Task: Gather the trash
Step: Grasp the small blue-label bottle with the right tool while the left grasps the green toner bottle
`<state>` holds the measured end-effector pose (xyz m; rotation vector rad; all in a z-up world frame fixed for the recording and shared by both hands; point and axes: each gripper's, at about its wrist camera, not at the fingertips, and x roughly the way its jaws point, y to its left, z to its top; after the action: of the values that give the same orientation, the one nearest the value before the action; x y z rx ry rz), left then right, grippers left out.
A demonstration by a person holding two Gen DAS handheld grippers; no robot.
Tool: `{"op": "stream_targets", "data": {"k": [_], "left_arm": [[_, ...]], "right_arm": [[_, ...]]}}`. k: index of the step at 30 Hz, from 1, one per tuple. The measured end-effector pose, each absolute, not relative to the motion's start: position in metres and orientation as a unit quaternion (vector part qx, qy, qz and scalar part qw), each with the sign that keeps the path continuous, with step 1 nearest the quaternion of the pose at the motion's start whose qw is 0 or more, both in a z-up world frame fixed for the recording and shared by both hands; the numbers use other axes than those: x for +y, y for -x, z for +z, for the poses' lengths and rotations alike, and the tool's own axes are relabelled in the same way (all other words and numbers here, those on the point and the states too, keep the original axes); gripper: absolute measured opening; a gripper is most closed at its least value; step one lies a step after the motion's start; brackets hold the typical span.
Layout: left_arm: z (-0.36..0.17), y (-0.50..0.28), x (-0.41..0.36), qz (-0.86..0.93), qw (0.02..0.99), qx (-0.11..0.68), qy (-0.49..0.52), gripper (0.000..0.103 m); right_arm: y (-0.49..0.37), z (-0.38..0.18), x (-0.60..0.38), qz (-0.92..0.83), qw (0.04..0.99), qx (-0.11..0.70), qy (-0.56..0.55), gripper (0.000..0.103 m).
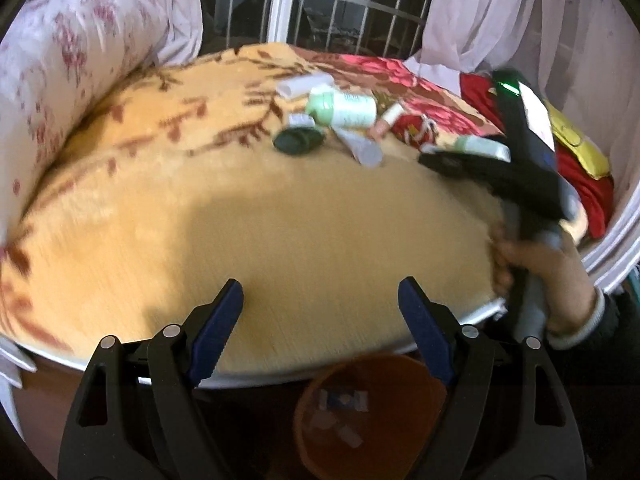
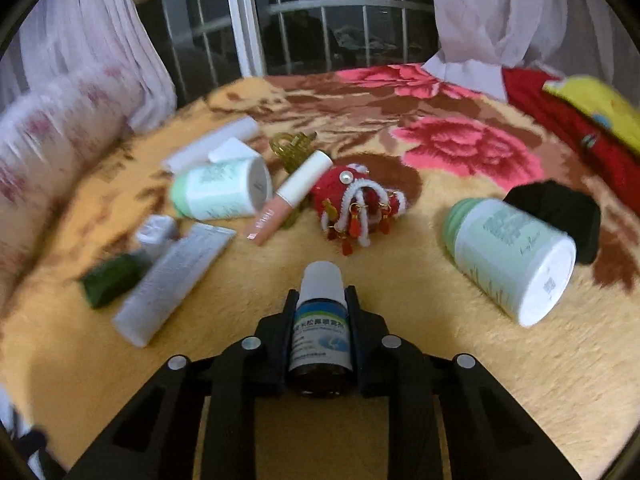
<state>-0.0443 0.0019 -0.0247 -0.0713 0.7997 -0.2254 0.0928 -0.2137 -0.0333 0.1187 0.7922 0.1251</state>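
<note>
Right gripper (image 2: 320, 312) clamped on a small brown spray bottle (image 2: 321, 320), white cap forward, held low over the yellow floral blanket (image 2: 400, 300) on the bed. From the left wrist view, right hand (image 1: 536, 276) wrapped around that gripper's handle at the bed's right edge, tool angled toward the clutter. Left gripper (image 1: 320, 312) spread wide, holding nothing, poised over the bed's near edge above an orange bin (image 1: 372, 412) with scraps inside. Scattered ahead: two pale green jars (image 2: 224, 190) (image 2: 512, 256), a white tube (image 2: 172, 280), a pink lip gloss (image 2: 288, 200), a red knitted charm (image 2: 356, 204).
</note>
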Motion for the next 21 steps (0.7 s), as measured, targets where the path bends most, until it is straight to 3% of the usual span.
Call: {"op": "stream_targets", "data": {"k": [11, 21], "left_arm": [[-0.018, -0.083, -0.008, -0.102, 0.897, 0.429, -0.018, 0.078], [-0.038, -0.143, -0.026, -0.128, 0.878, 0.458, -0.05, 0.078]], "right_arm": [[-0.05, -0.023, -0.249, 0.119, 0.92, 0.363, -0.091, 0.023], [-0.045, -0.025, -0.255, 0.133, 0.92, 0.357, -0.092, 0.023]]}}
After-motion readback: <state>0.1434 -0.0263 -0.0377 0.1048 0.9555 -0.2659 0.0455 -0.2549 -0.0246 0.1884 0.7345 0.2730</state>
